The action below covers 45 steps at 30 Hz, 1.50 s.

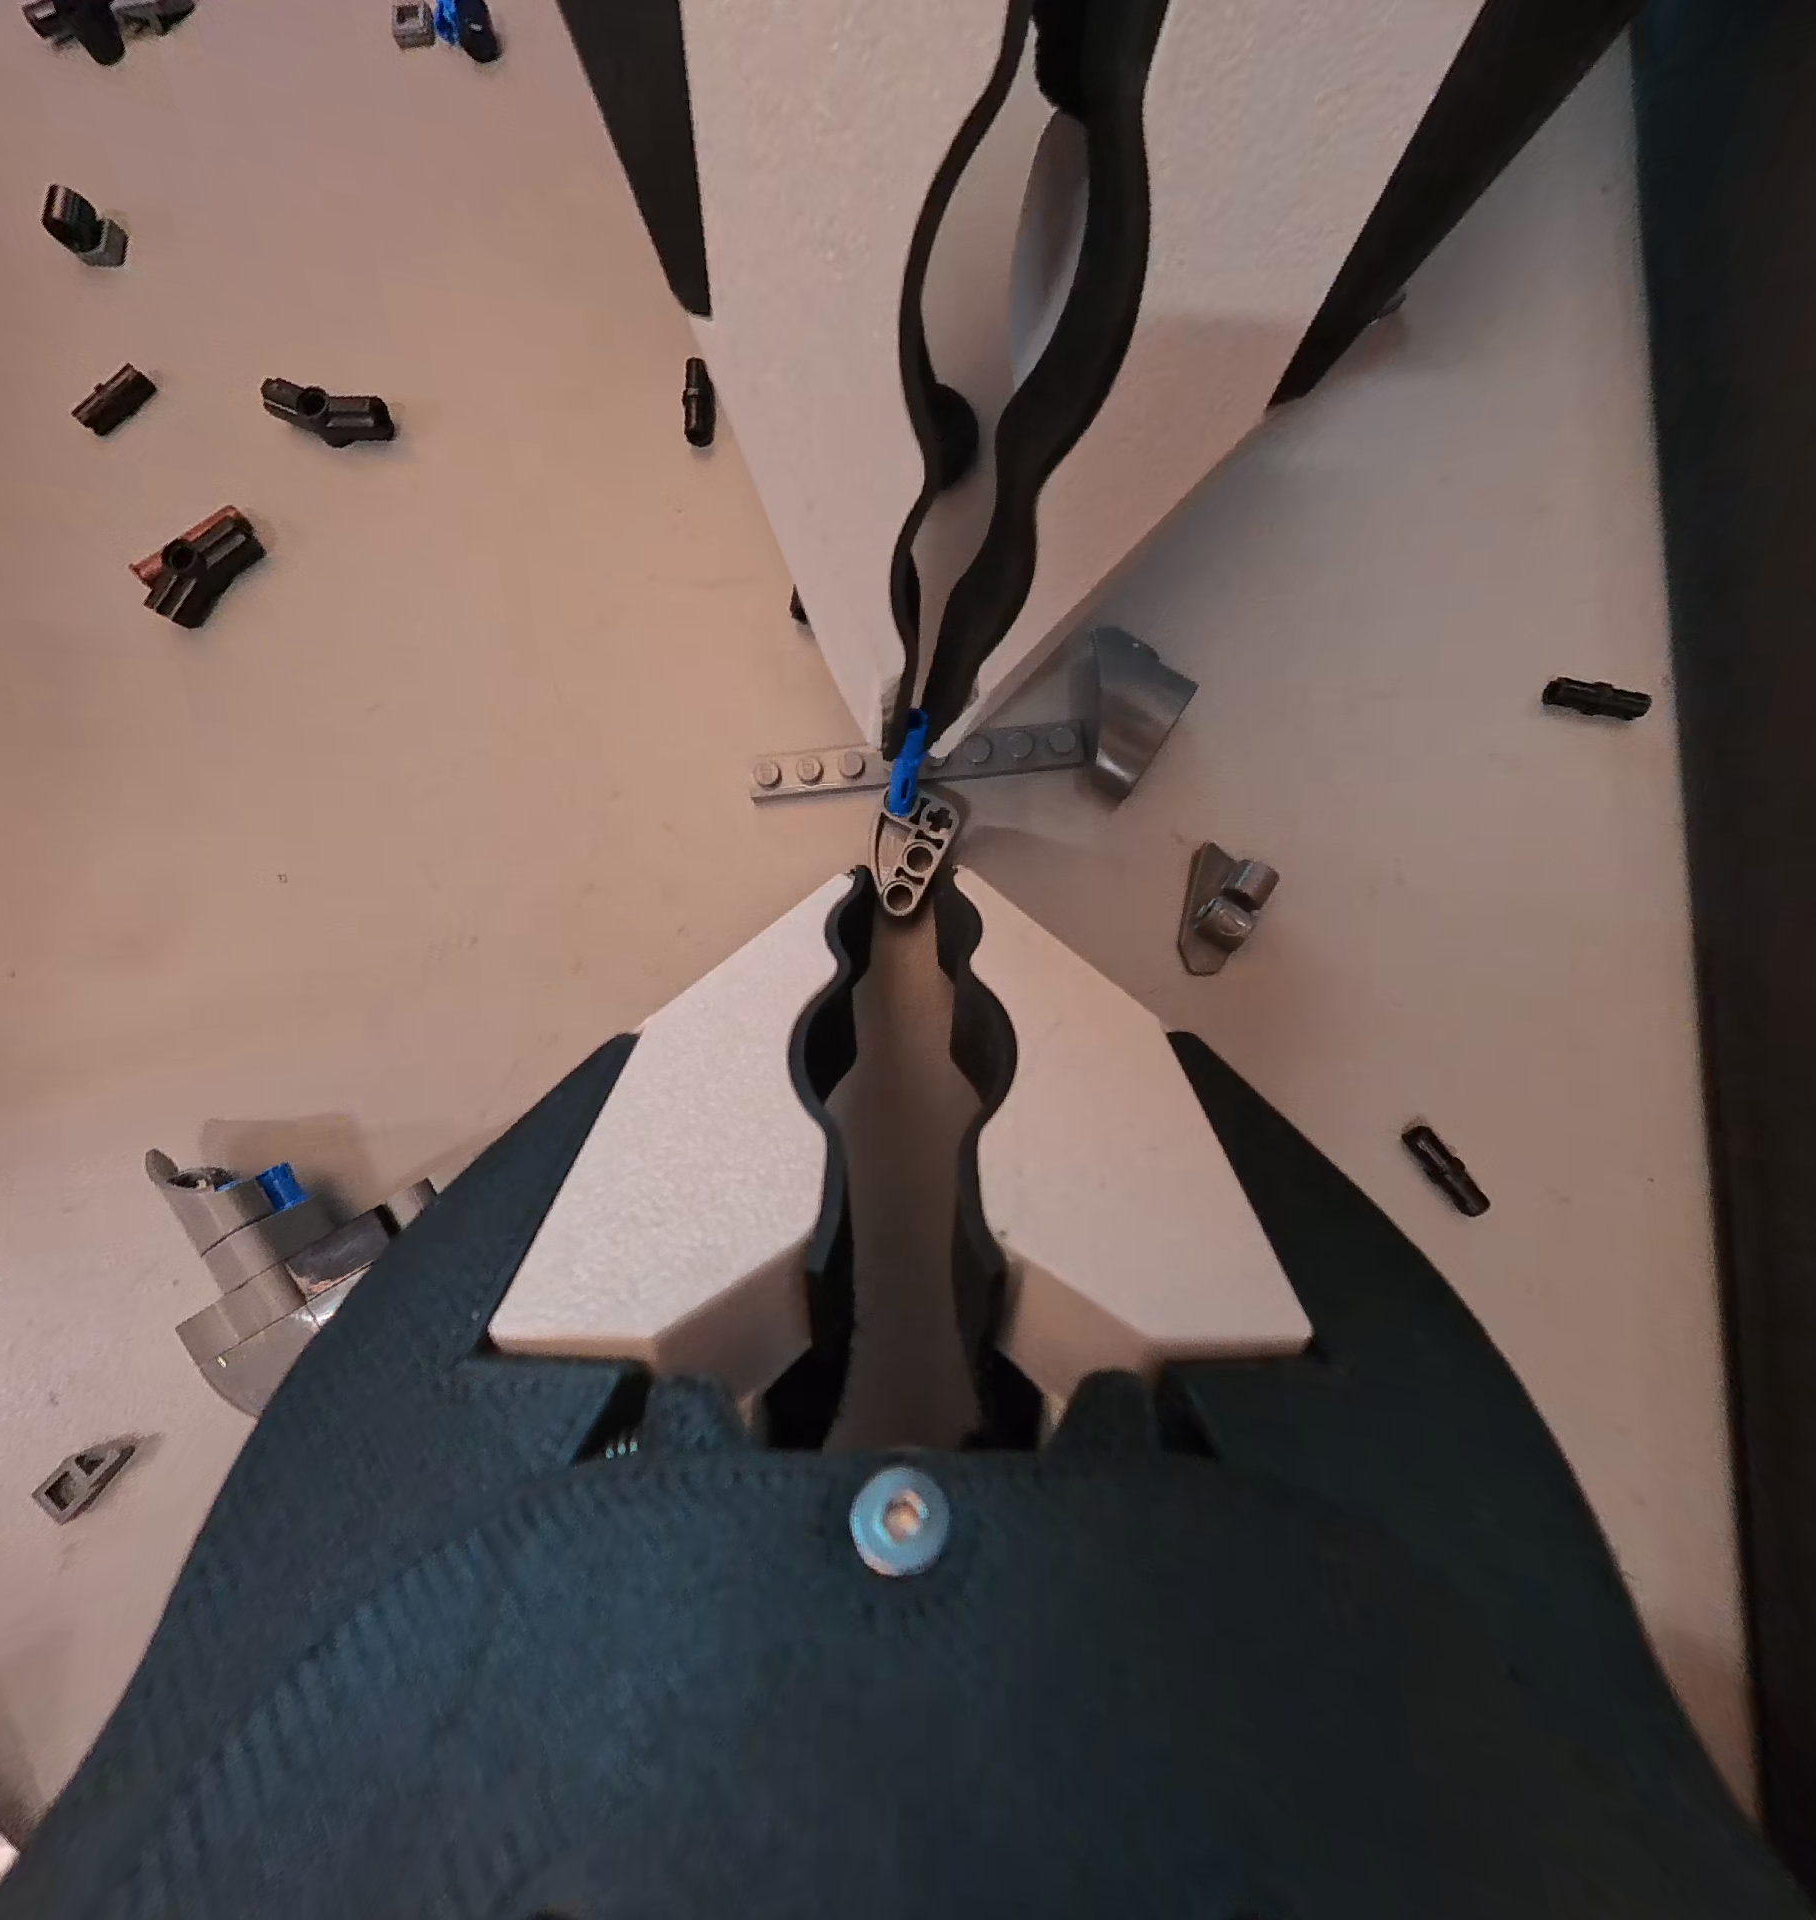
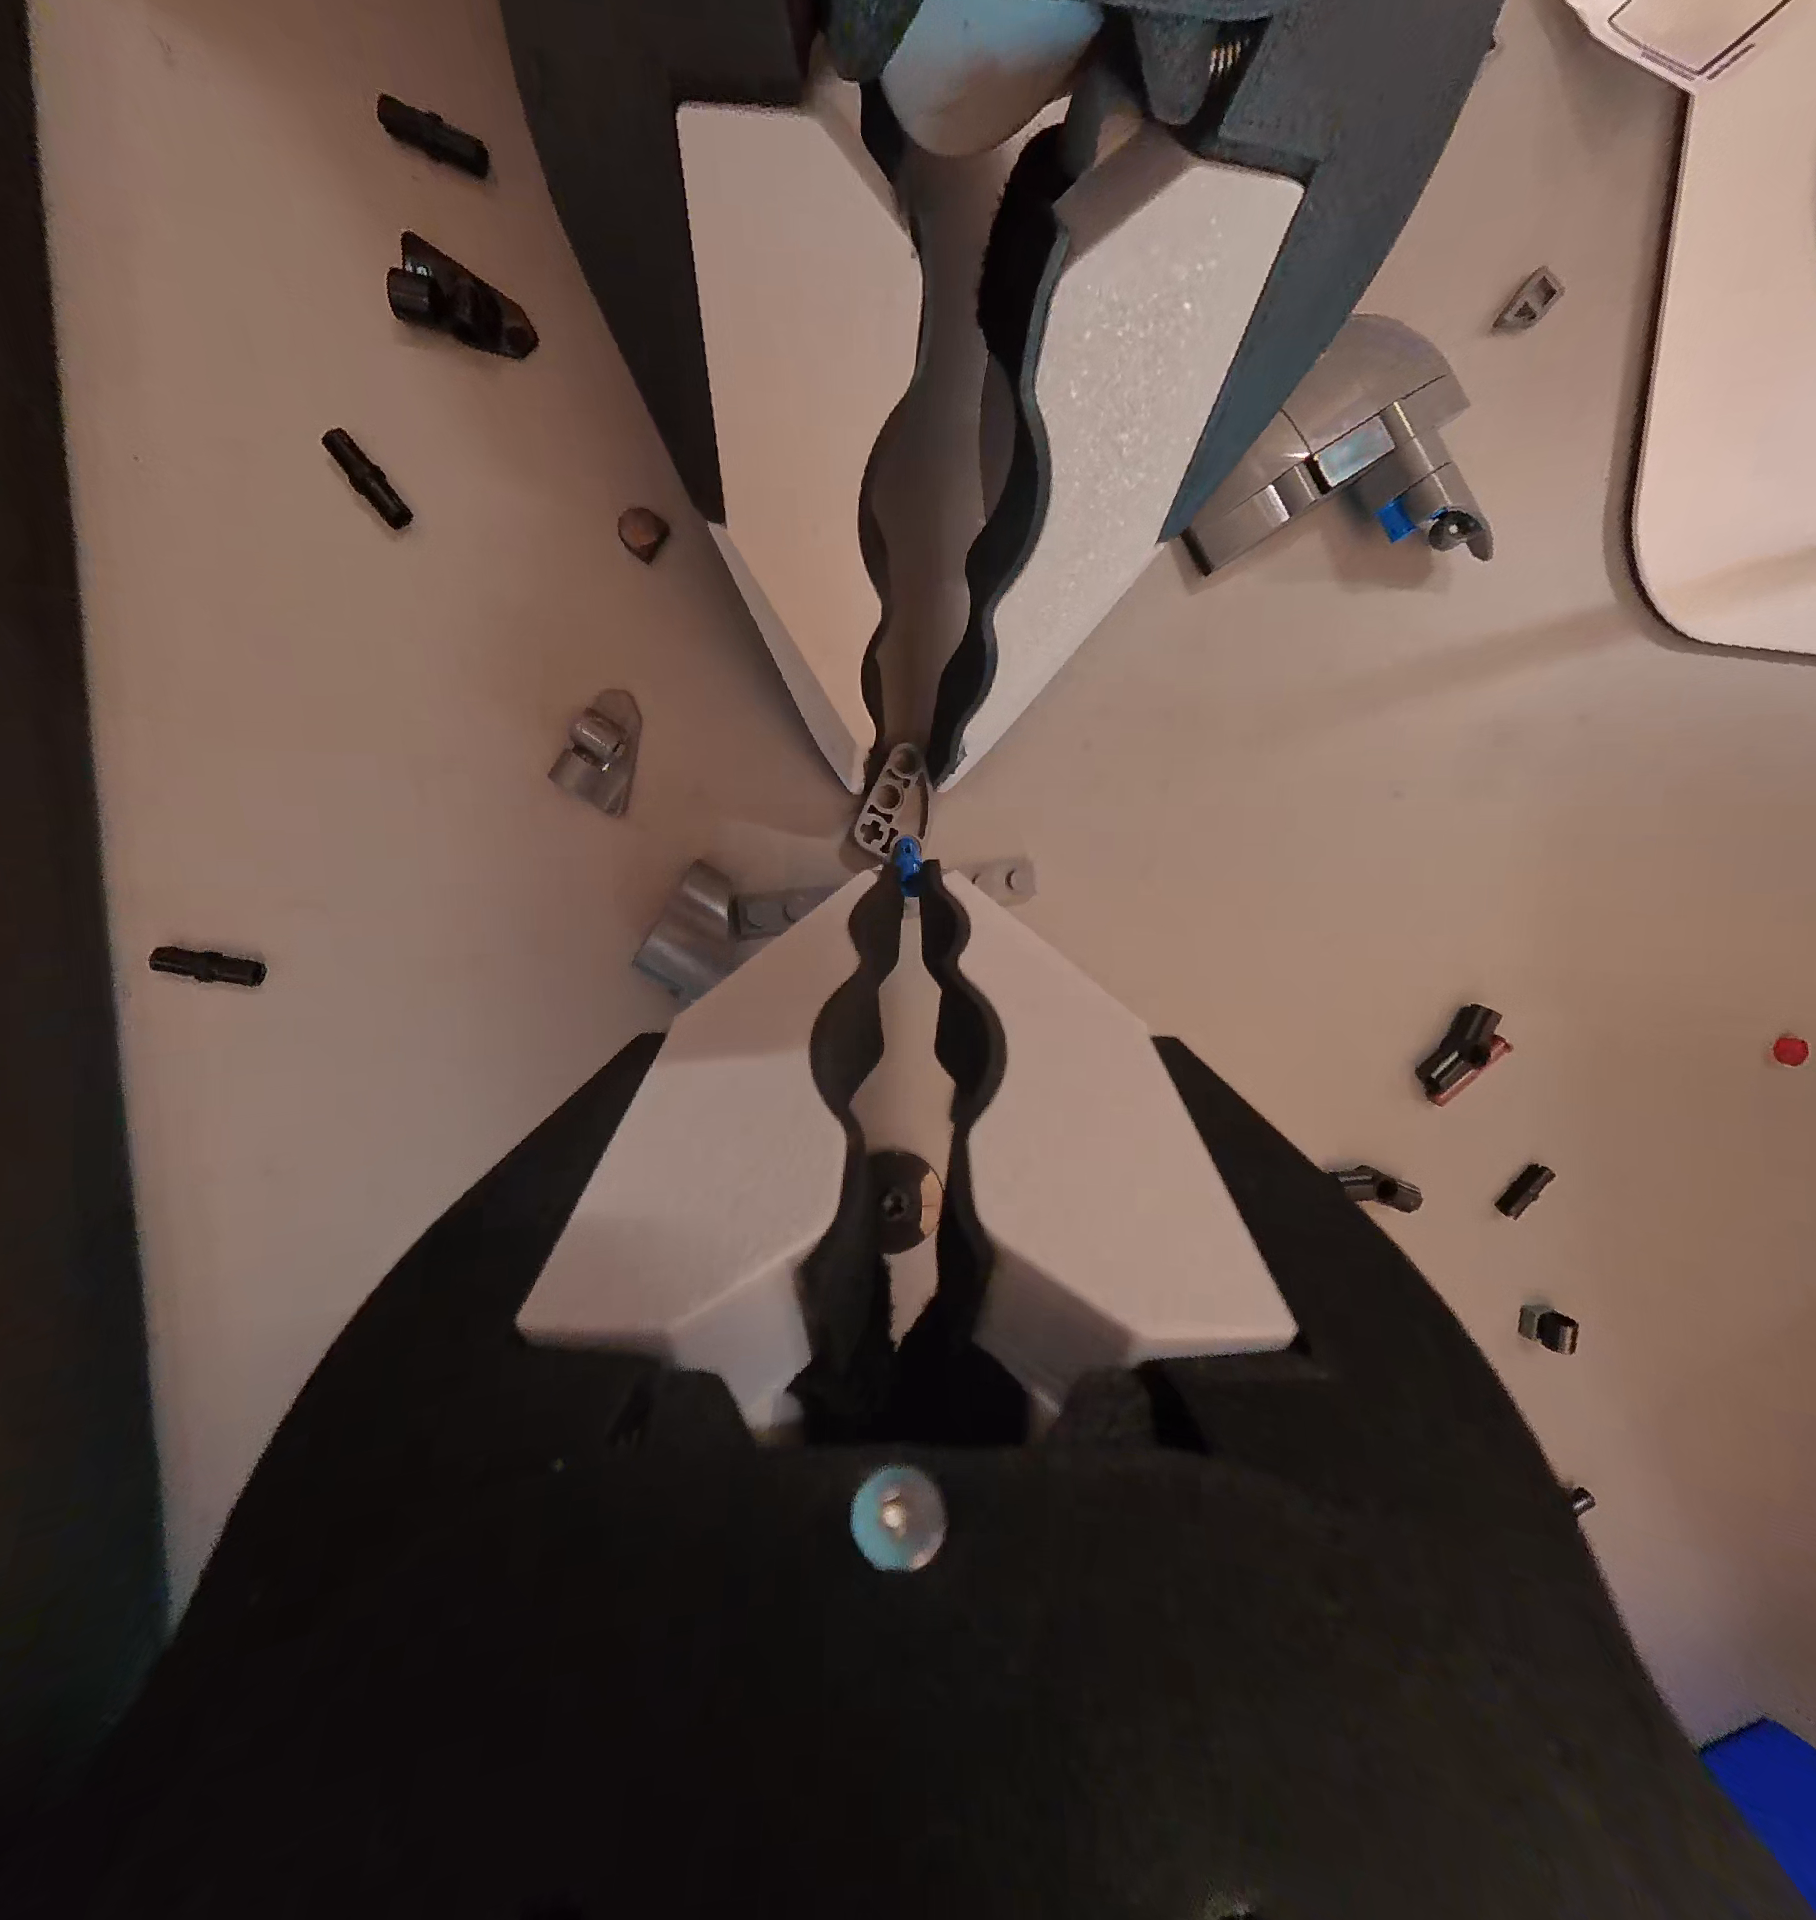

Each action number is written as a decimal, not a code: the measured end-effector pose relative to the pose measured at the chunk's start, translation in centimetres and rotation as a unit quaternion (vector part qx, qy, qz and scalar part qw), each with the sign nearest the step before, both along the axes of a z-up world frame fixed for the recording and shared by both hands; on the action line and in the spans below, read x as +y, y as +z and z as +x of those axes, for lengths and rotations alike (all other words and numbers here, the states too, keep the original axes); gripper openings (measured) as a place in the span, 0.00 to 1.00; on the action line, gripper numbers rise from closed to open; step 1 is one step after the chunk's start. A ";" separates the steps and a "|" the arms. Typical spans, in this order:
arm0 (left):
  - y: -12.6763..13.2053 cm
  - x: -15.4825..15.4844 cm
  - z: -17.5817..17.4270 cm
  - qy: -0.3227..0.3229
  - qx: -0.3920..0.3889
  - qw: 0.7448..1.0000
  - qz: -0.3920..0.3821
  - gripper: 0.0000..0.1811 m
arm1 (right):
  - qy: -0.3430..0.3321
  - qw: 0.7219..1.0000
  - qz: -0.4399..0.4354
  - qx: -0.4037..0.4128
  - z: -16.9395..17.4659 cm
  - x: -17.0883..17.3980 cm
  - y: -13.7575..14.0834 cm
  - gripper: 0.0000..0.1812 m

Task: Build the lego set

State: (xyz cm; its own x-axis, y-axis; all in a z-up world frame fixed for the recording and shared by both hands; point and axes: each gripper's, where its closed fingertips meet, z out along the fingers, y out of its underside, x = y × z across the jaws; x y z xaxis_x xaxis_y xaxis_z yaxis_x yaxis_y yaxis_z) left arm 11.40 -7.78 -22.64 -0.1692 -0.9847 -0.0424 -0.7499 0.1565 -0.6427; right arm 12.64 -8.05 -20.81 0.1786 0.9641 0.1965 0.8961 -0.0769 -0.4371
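Note:
My left gripper is shut on a small grey teardrop-shaped lego piece with holes. My right gripper faces it tip to tip and is shut on a blue lego pin. The pin's tip touches a hole at the wide end of the grey piece. Both are held above a long grey studded plate lying on the white table. In the left wrist view the right gripper comes in from the top; in the right wrist view the left gripper does.
A partly built grey assembly with a blue bit lies beside the left gripper. Several black pins and connectors are scattered on the table. Grey curved pieces lie nearby. The table's dark edge runs alongside. A white tray stands far right. Both grippers' tips are close together, under 4 cm apart.

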 end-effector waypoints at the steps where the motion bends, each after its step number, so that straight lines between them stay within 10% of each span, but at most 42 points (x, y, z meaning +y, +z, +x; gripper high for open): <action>1: 0.0 0.0 0.0 0.000 0.000 1.000 0.000 0.05 | 0.001 1.000 -0.001 -0.002 0.0 0.0 0.0 0.02; 45: 2.5 -0.3 0.5 -0.004 -0.060 0.998 0.009 0.08 | 0.005 0.999 -0.031 0.007 0.5 0.4 -0.6 0.01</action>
